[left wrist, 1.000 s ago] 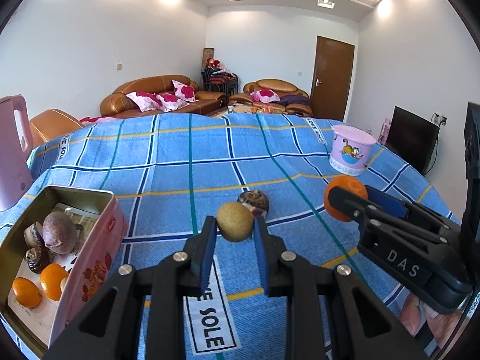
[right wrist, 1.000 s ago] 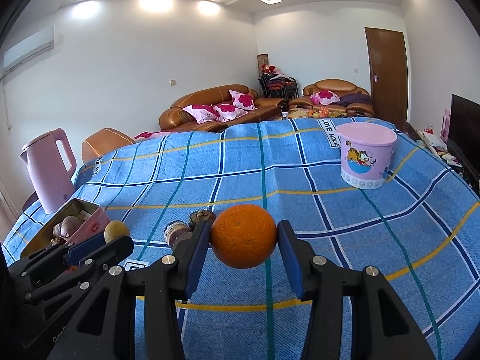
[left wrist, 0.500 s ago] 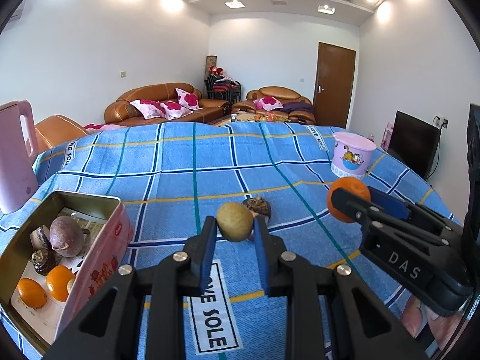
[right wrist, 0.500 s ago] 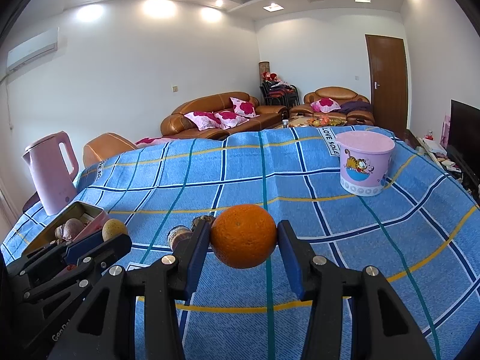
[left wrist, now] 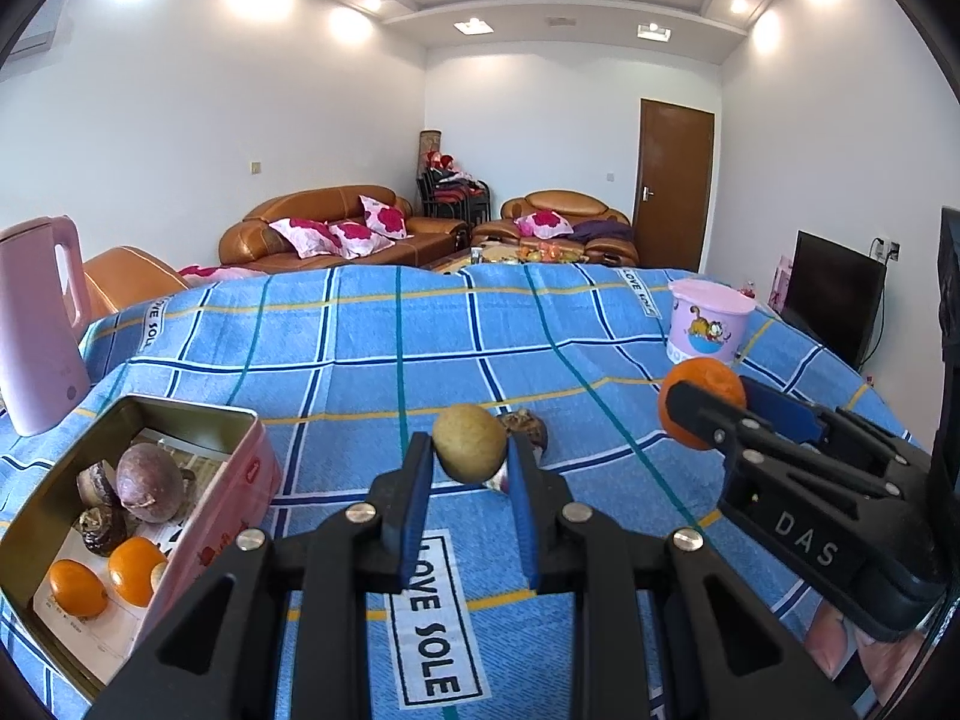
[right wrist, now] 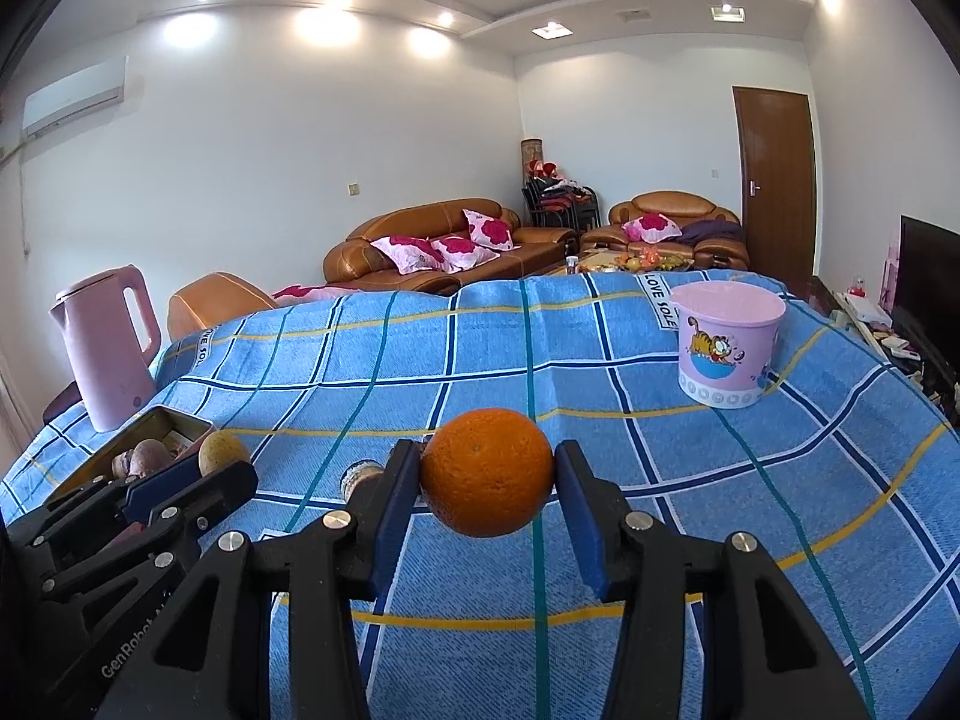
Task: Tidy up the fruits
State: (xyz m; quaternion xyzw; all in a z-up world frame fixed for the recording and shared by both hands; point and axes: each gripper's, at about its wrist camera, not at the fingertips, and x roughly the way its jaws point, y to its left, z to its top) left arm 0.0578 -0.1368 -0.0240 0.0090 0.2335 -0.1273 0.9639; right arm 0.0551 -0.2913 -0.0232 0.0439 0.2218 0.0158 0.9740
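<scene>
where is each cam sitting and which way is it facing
Left wrist: sits on the left gripper, looking along its fingers, shut on a yellow-brown fruit; right gripper and a bit of hand at right, tin at left.
Right wrist: sits on the right gripper, shut on an orange; left gripper at lower left.
Both share the blue cloth, pink bucket, kettle, sofas.

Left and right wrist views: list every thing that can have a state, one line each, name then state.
Left gripper: shut on the yellow-brown fruit, held above the cloth.
Right gripper: shut on the orange, held above the cloth.
Tin box: open, no lid on it, partly filled with fruit.
Pink bucket: upright, lid on.
Pink kettle: upright, lid shut.
Door: closed.
</scene>
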